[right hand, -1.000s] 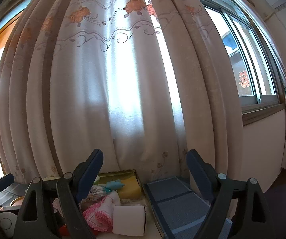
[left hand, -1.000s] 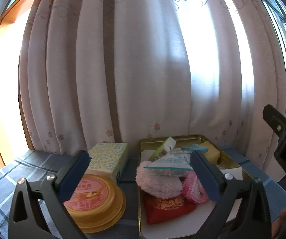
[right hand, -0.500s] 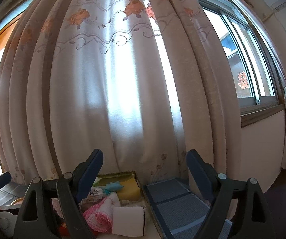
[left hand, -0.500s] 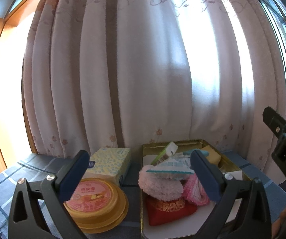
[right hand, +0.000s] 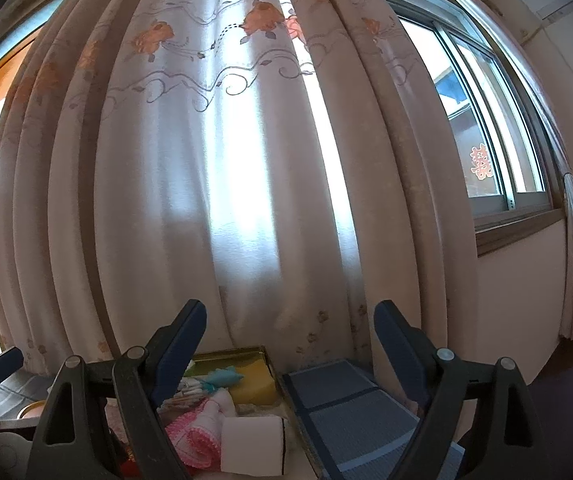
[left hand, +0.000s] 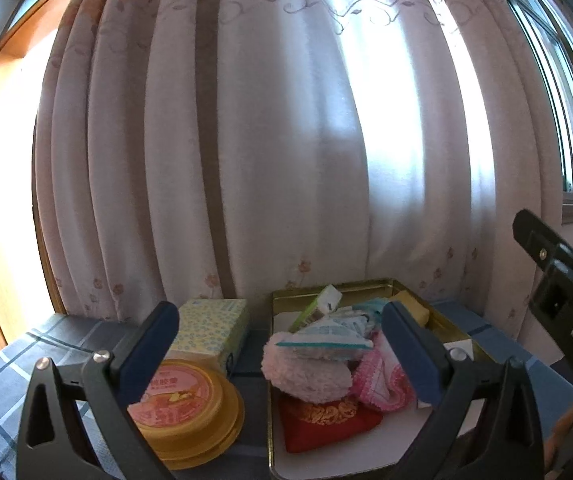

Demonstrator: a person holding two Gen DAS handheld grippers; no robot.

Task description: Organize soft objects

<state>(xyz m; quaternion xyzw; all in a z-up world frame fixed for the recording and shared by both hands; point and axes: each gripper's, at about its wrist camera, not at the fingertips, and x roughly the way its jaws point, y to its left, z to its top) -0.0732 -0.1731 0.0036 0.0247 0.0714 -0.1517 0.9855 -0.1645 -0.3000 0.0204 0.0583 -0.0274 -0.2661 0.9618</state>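
A gold tin tray (left hand: 370, 285) holds a heap of soft things: a fluffy pink pad (left hand: 306, 374), a red embroidered pouch (left hand: 326, 420), a pink lace cloth (left hand: 382, 382), a clear plastic packet (left hand: 326, 340) and a yellow sponge (left hand: 412, 309). My left gripper (left hand: 278, 316) hangs open in front of the tray, holding nothing. My right gripper (right hand: 290, 312) is open too, empty, above the tray's (right hand: 238, 352) right end. Below it lie a white sponge block (right hand: 252, 444), the pink lace cloth (right hand: 194, 440) and the yellow sponge (right hand: 254, 386).
Left of the tray stand a patterned tissue pack (left hand: 210, 332) and a yellow round tub with a pink lid (left hand: 186, 404). The table wears a blue checked cloth (right hand: 346, 400). A floral curtain (left hand: 286, 160) hangs close behind; a window (right hand: 486, 128) is at the right.
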